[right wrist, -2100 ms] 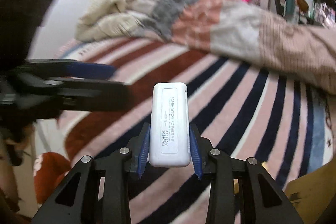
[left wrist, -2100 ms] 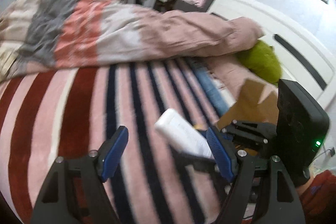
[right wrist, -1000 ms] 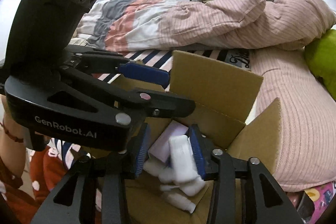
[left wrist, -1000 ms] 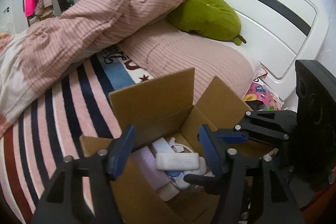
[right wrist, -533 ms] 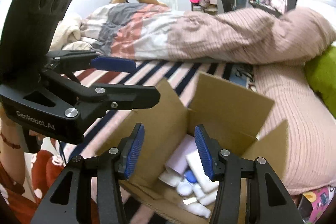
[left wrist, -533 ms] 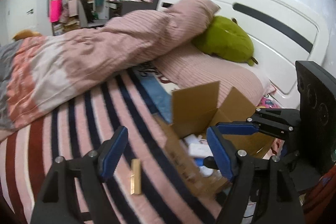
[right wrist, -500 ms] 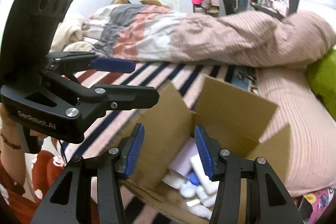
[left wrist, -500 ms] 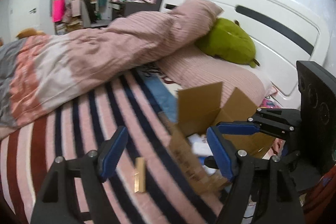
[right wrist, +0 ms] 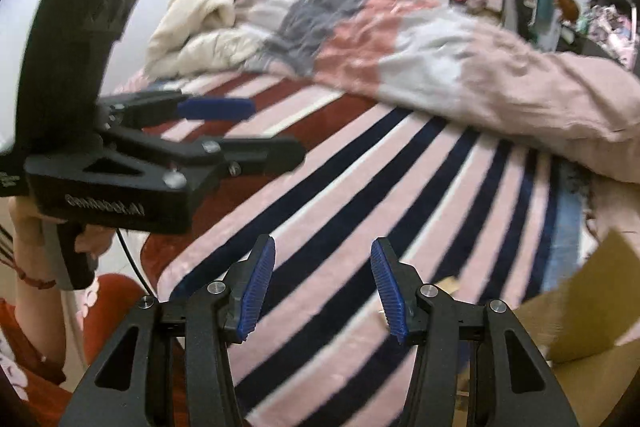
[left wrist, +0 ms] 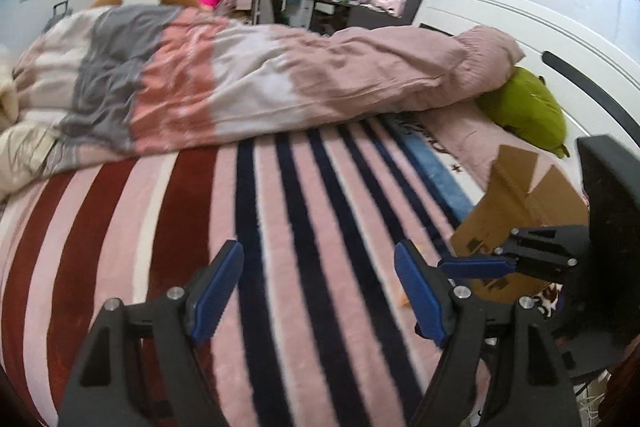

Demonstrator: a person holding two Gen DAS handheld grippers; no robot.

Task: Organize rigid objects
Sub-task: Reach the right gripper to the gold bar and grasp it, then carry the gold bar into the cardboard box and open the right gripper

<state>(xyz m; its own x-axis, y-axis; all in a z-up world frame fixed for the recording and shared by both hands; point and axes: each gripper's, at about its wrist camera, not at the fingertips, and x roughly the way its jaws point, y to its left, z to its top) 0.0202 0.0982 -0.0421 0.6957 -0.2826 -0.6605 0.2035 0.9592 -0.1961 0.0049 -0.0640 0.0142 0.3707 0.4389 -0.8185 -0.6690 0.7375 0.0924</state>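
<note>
My left gripper (left wrist: pixel 318 291) is open and empty, held above the striped blanket (left wrist: pixel 280 211). My right gripper (right wrist: pixel 322 289) is also open and empty above the same blanket (right wrist: pixel 360 187). The open cardboard box (left wrist: pixel 520 211) stands at the right on the bed; its inside is hidden from here. In the right wrist view only a corner of the box (right wrist: pixel 588 303) shows at the lower right. The left gripper's body (right wrist: pixel 132 163) fills the left of the right wrist view, and the right gripper's fingers (left wrist: pixel 476 265) show beside the box in the left wrist view.
A bunched pink, grey and white duvet (left wrist: pixel 240 83) lies across the far side of the bed. A green plush (left wrist: pixel 524 111) rests against the white headboard (left wrist: pixel 520 39). A cream blanket (right wrist: pixel 200 27) is piled at the far left. Cluttered shelves stand behind.
The right gripper dropped the white bottle into the box and opened. Both grippers have swung left, away from the box, over the striped blanket. The small wooden block is out of view.
</note>
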